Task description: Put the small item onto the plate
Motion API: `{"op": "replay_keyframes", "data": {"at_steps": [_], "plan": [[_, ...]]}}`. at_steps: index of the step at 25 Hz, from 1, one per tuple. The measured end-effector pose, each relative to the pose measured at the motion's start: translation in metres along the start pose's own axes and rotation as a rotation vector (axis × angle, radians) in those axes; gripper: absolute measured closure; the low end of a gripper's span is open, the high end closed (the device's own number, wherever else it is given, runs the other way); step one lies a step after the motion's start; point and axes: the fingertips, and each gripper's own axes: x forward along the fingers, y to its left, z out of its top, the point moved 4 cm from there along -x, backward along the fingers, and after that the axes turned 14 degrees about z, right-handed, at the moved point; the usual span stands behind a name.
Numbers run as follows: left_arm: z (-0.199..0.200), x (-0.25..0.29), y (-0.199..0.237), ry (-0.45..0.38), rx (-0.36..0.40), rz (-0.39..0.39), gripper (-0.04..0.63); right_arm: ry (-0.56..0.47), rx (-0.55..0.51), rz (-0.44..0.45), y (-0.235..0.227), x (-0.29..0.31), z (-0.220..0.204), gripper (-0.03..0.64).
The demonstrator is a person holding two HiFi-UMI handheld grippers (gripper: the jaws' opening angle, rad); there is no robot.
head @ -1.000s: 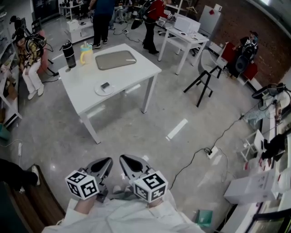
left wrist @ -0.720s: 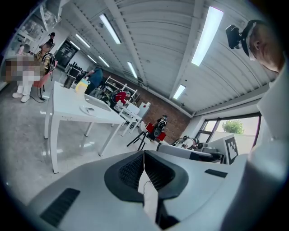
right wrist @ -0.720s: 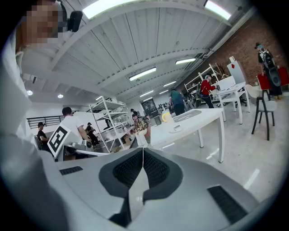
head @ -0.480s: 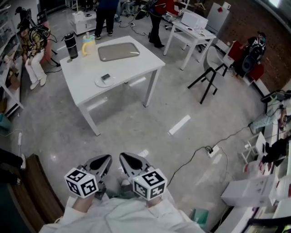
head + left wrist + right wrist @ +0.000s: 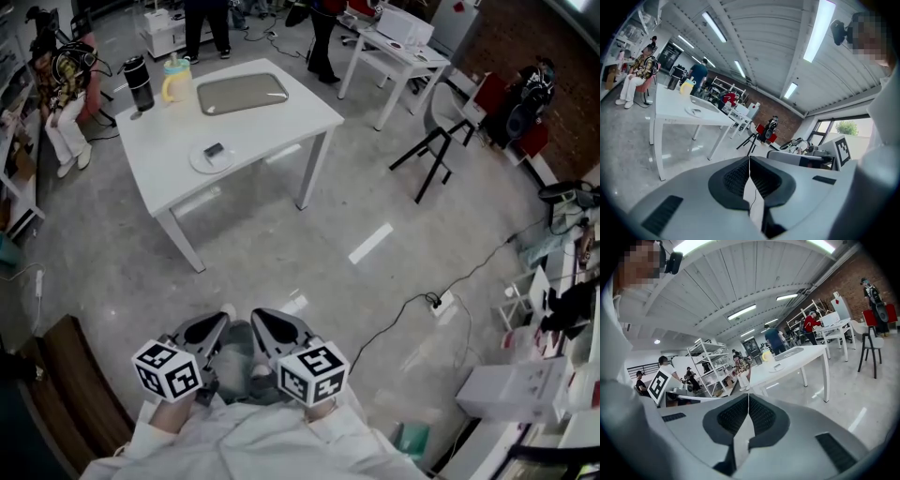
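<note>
Change since earlier: tabletop (image 5: 281, 122) and all on it sit higher in the head view than a second ago; both tongs keep their place at the bottom edge, close to the person's body.
Left tongs (image 5: 223, 318): lower left of centre in the head view, marker cube toward the camera, tips pointing up the frame. In the left gripper view (image 5: 749, 158) the two ribbed pads meet along one thin line, with nothing between them.
Right tongs (image 5: 256, 313): just beside the left pair, tips nearly level with it. In the right gripper view (image 5: 748, 396) the pads are pressed together, also with nothing between them.
Small item (image 5: 214, 149): dark and flat, lying on the plate, well apart from both tongs.
Plate (image 5: 200, 164): white and round, near the front edge of the tabletop, upper left of the head view. It also shows small at the left of the left gripper view (image 5: 693, 111) and above centre in the right gripper view (image 5: 778, 366).
Tray (image 5: 242, 93): grey, rectangular, farther back on the tabletop than the plate.
Black bottle (image 5: 138, 82): upright at the tabletop's far left corner.
Yellow jug (image 5: 173, 82): upright, just right of the bottle.
Seated person (image 5: 58, 103): on a chair at the upper left edge, beside the tabletop.
Floor (image 5: 281, 234): grey, glossy, between the tongs and the tabletop.
</note>
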Motion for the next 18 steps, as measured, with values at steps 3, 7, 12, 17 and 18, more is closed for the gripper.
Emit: {"op": "replay_keyframes", "data": {"at_steps": [3,7,12,17,18], "plan": [[0.017,0.020,0.017,0.013,0.009,0.000,0.581,0.006,-0.003,-0.008,-0.017,0.022,0.013,0.600],[0.055,0.050,0.051,0.004,0.018,0.002,0.581,0.000,-0.015,-0.017,-0.046,0.066,0.041,0.600],[0.113,0.084,0.088,-0.004,0.068,-0.004,0.581,0.011,-0.024,-0.031,-0.078,0.127,0.080,0.600],[0.161,0.112,0.126,-0.009,0.098,-0.011,0.581,-0.002,-0.038,-0.039,-0.097,0.180,0.115,0.600],[0.169,0.118,0.133,-0.010,0.101,-0.009,0.581,-0.007,-0.042,-0.042,-0.100,0.189,0.120,0.600]]}}
